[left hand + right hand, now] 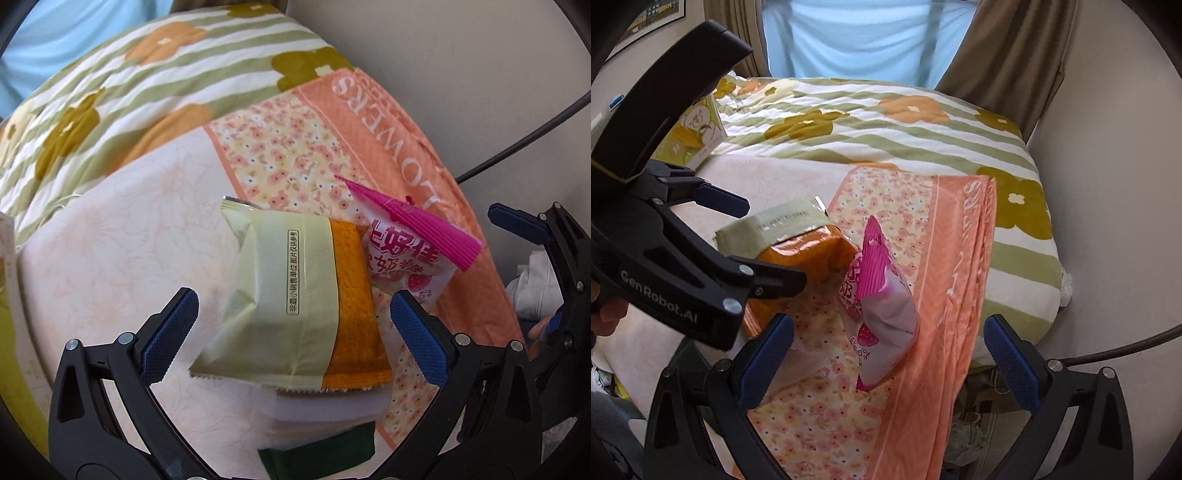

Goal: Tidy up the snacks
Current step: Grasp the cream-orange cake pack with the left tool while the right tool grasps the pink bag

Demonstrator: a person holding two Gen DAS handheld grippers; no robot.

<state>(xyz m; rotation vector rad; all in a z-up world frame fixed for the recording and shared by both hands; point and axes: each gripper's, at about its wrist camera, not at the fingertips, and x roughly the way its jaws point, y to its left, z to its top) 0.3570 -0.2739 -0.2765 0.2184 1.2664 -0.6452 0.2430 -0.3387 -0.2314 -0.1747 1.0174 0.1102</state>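
A pale green and orange snack packet lies on top of a small stack, with a white packet and a dark green packet under it. My left gripper is open, and its blue pads stand on either side of the top packet. A pink and white strawberry packet leans against the stack's right side. In the right wrist view that pink packet stands ahead of my open right gripper, between its fingers and apart from both. There the left gripper straddles the orange packet.
The snacks rest on an orange floral towel over a pale sheet, with a striped flower quilt behind. A yellow-green box stands at the far left. A black cable and the wall run along the right.
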